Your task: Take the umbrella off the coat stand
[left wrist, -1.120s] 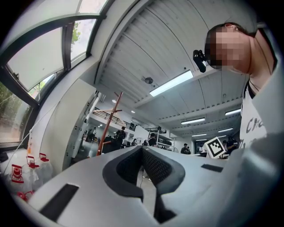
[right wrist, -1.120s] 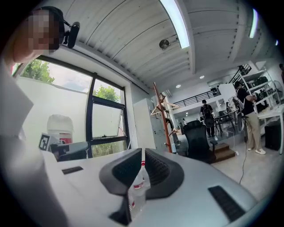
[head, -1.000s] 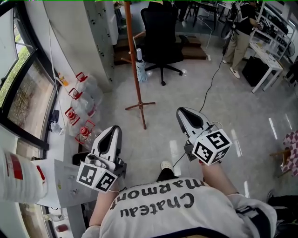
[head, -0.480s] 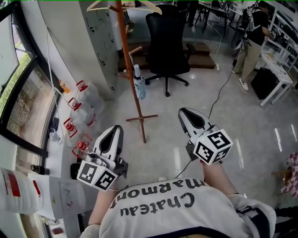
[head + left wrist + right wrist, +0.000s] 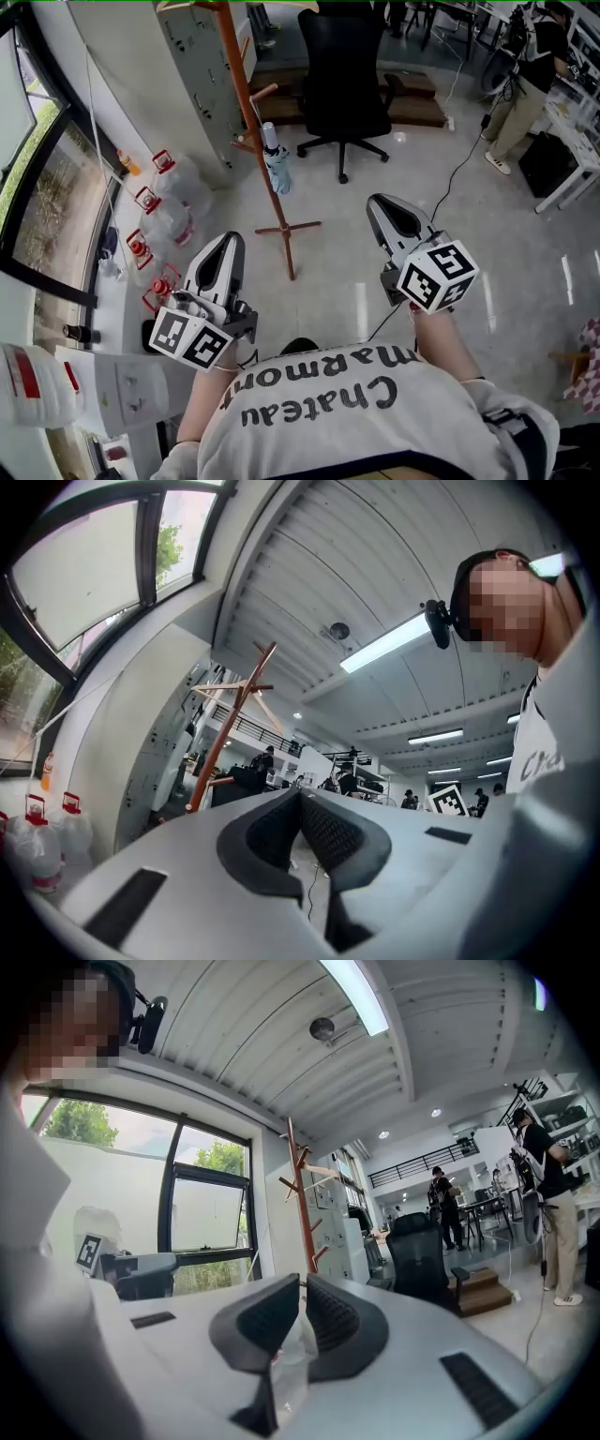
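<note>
Both claws are out in front of the person's chest, side by side and well apart. The left claw points forward and tips a touch upward, jaws pressed together at the tips, nothing between them. The right claw sits level and reaches a little farther ahead, jaws closed too, and empty. The left cube and the right cube sit nearest the body. The left forearm and the right forearm run back to the torso.

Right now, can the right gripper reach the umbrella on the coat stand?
Probably not yet: the shut right gripper is well short of the umbrella on the coat stand, though only floor lies between.
</note>
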`<action>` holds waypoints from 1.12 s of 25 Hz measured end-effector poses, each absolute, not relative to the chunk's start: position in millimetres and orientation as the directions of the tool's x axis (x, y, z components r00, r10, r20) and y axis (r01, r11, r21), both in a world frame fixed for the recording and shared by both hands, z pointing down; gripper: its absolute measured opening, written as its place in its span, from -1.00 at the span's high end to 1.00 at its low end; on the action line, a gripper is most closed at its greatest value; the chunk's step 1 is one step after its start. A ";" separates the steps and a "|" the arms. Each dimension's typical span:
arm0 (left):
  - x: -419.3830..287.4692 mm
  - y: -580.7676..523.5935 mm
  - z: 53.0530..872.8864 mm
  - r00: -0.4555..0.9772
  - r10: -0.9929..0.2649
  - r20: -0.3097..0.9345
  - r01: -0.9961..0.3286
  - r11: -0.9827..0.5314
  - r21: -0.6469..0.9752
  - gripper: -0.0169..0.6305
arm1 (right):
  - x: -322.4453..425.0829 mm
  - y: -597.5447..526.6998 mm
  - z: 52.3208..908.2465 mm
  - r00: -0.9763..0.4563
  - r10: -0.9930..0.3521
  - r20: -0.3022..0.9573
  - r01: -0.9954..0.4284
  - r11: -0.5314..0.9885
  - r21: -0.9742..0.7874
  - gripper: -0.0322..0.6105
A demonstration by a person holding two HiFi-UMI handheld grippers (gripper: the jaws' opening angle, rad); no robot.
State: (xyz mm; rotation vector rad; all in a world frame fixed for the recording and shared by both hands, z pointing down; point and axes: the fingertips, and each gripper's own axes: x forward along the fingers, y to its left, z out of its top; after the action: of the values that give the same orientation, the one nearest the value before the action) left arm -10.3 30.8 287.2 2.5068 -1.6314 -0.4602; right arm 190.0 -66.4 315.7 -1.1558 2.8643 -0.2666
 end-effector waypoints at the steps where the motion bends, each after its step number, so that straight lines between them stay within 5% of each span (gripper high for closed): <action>1: -11.7 28.4 287.3 0.373 -0.908 -0.190 -0.872 -0.413 0.263 0.88 | 189.5 -68.9 319.5 -0.721 -0.692 0.033 -0.685 0.705 -0.182 0.77; 28: -146.5 -155.4 281.6 0.468 -0.860 -0.204 -0.821 -0.509 0.259 0.88 | 31.7 -239.1 336.8 -0.696 -0.713 0.080 -0.709 0.665 -0.236 0.77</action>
State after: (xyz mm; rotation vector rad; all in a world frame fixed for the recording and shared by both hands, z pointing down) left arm -146.5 -155.4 281.6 2.5838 -1.4863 -0.4691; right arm 31.7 -239.1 336.8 -1.2165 2.8483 -0.3911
